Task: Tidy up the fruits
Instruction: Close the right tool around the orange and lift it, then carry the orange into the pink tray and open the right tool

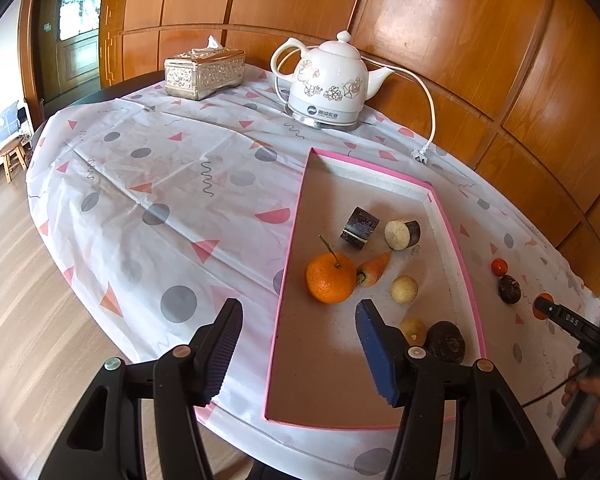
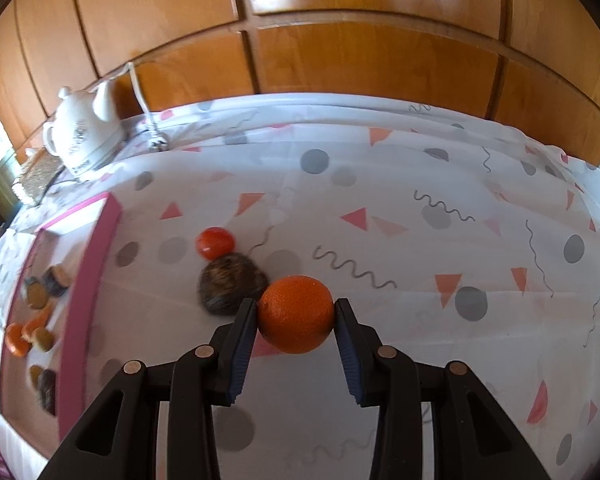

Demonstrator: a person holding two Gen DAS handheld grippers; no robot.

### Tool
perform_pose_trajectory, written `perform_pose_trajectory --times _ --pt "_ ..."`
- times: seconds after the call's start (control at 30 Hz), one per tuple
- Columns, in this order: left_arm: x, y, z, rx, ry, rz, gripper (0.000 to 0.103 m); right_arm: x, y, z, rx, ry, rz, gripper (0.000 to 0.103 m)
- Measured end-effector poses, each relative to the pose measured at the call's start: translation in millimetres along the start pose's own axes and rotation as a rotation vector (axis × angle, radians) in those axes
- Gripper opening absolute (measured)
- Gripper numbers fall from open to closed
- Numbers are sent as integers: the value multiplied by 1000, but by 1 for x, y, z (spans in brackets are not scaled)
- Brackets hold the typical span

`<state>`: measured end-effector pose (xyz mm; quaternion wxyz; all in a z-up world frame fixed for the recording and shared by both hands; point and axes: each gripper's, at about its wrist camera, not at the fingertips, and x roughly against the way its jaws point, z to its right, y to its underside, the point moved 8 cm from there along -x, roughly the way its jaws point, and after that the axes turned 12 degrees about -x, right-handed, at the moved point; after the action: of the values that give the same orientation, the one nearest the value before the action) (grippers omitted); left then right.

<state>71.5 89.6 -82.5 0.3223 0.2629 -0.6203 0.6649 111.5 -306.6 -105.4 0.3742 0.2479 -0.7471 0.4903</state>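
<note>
My right gripper [image 2: 296, 312] is shut on a small orange [image 2: 296, 314], its pads pressing both sides just above the tablecloth. Behind it lie a dark brown fruit [image 2: 230, 286] and a red tomato [image 2: 215, 243]. My left gripper [image 1: 298, 312] stands open over the pink-rimmed tray [image 1: 288, 248], nothing between its fingers. In the tray lie a stemmed orange [image 1: 330, 282], a carrot piece [image 1: 374, 270], two dark cut pieces [image 1: 360, 227], pale round fruits [image 1: 404, 289] and a dark fruit [image 1: 446, 342]. The left wrist view shows the right gripper [image 1: 540, 306] at the far right.
A white electric kettle [image 1: 328, 84] with its cord and plug stands at the back of the table, a silver tissue box [image 1: 204, 72] to its left. Wood panelling rises behind. The table edge drops to a wooden floor on the left, where a small stool [image 1: 14, 158] stands.
</note>
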Motion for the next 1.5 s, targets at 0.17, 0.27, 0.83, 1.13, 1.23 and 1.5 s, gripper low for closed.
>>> perform_pose_trajectory --times 0.17,0.27,0.83,1.13,1.23,1.5 --pt "2 0 -1 6 0 5 60 17 9 -23 44 -70 -4 39" --pt "3 0 -2 13 -2 9 60 24 17 -51 108 -129 -16 39" --pt "4 0 -43 123 -59 23 60 37 68 -183 413 -313 -83 39" --pt "2 3 -48 144 -73 18 60 17 74 -208 477 -295 -107 39" --pt "0 5 -50 151 -78 9 60 9 75 -215 496 -281 -109 39" --pt "-2 7 -51 153 -78 1 60 -11 78 -227 546 -236 -126 40"
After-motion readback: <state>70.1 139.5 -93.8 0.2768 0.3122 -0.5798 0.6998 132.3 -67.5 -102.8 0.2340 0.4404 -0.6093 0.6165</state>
